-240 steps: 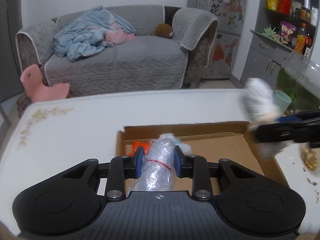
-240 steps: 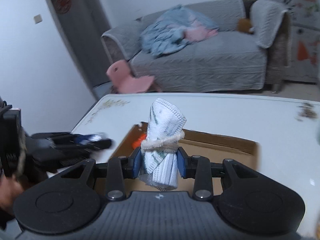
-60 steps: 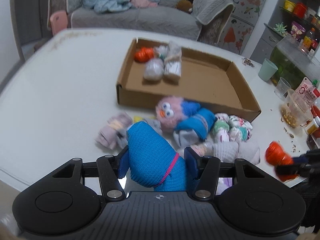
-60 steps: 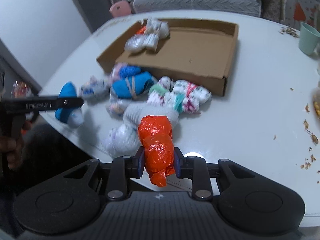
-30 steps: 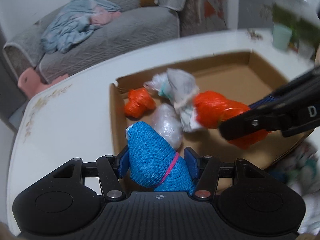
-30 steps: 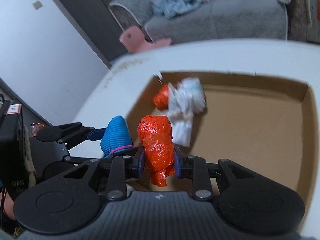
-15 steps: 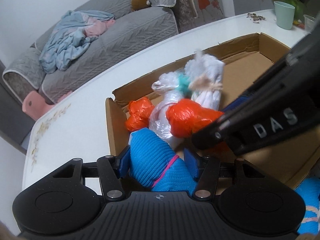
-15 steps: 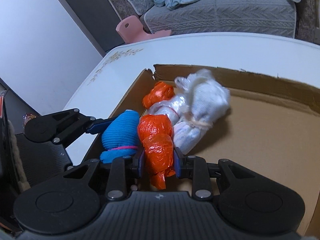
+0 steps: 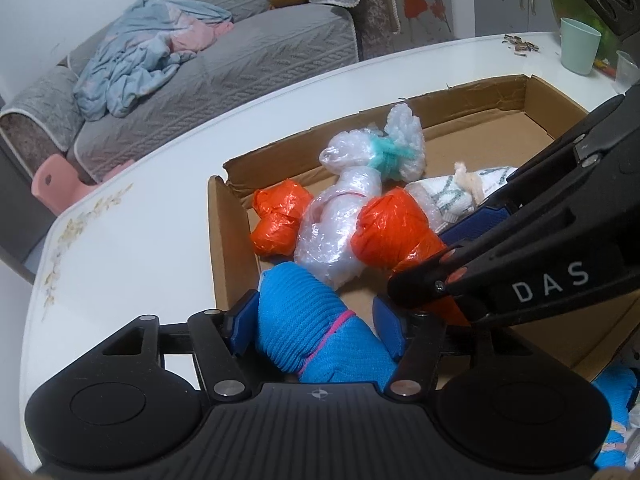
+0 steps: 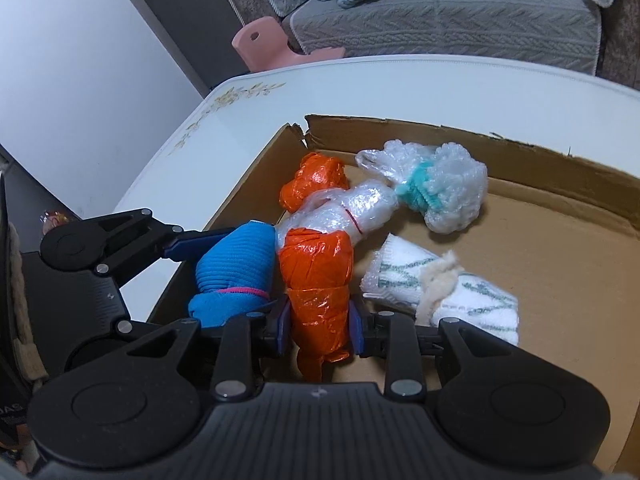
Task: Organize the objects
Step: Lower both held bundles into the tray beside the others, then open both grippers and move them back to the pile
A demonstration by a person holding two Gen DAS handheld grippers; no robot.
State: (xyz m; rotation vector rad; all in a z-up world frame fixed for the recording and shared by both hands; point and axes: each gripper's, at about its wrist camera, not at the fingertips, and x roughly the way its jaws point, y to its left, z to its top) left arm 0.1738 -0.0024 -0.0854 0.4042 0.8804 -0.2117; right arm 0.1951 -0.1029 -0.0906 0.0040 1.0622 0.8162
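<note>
Left wrist view: left gripper (image 9: 316, 322) jaws just been opening, blue knitted roll with pink band (image 9: 316, 332) between pads, at near-left corner inside shallow cardboard box (image 9: 230, 240). Right gripper (image 10: 320, 330) pinching orange plastic-wrapped bundle (image 10: 318, 280), touching blue roll, beside clear bubble-wrap bundle (image 10: 352, 212).
</note>
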